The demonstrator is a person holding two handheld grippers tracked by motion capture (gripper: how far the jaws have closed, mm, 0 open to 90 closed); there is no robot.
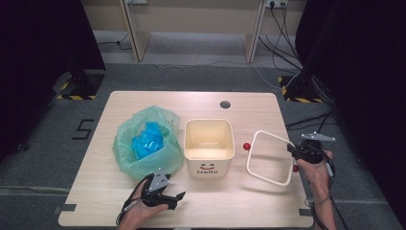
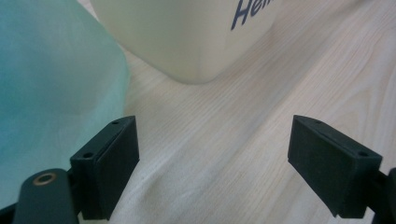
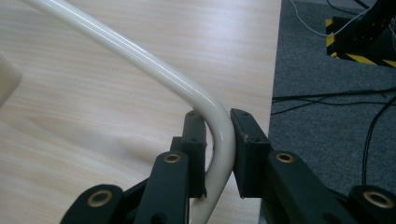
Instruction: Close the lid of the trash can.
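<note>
A cream square ring frame [image 1: 269,158] with a red knob [image 1: 246,146] is tilted up off the wooden table [image 1: 249,201], right of the cream "Hello" bin [image 1: 209,146]. My right gripper [image 1: 298,152] is shut on the frame's near right corner; in the right gripper view the cream tube [image 3: 140,60] runs between the pads [image 3: 247,154]. Left of the bin lies a green plastic bag [image 1: 148,143] with blue plastic inside. My left gripper [image 1: 176,199] rests near the front edge, open and empty; in its own view the jaws stand wide apart beside the bag [image 2: 51,84] and the bin [image 2: 182,32].
A round cable hole [image 1: 225,104] sits at the table's far edge. Cables and a stand base with hazard stripes [image 1: 299,91] lie on the floor to the right, and another base [image 1: 76,88] to the left. Bare table lies in front of the bin.
</note>
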